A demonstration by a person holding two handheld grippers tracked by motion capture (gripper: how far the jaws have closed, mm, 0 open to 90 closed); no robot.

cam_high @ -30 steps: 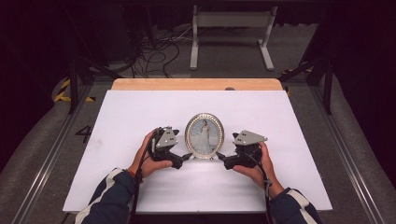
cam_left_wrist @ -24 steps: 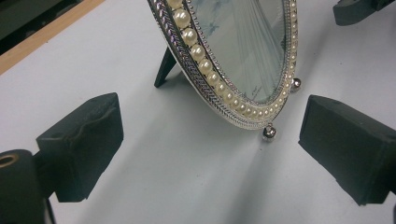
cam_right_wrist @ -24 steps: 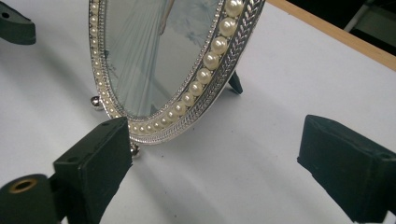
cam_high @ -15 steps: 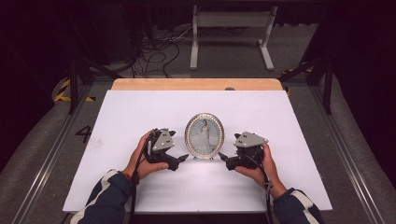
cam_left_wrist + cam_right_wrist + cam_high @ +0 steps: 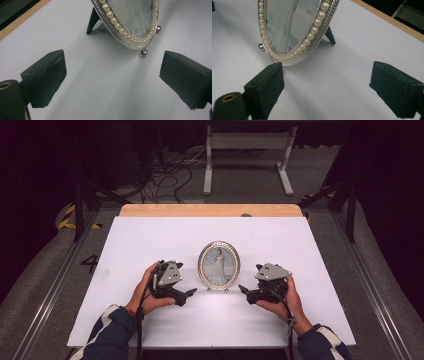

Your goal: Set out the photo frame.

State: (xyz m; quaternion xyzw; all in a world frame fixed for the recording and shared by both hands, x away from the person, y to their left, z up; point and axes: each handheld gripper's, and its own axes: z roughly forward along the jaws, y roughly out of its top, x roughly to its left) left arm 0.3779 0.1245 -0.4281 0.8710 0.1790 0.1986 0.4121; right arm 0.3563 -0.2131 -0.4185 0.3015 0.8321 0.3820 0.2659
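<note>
Oval picture frame [image 5: 219,265] standing upright on the white tabletop [image 5: 310,250], long axis vertical, glass facing the person, right between the two sets of fingers. Left gripper [image 5: 190,294] and right gripper [image 5: 243,290] both spread wide apart, touching nothing. Compared to a second ago: both pulled back from the frame, frame unmoved

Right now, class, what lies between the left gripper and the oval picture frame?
Nothing but bare white table: the left gripper view shows an open stretch between the left gripper and the picture frame.
</note>
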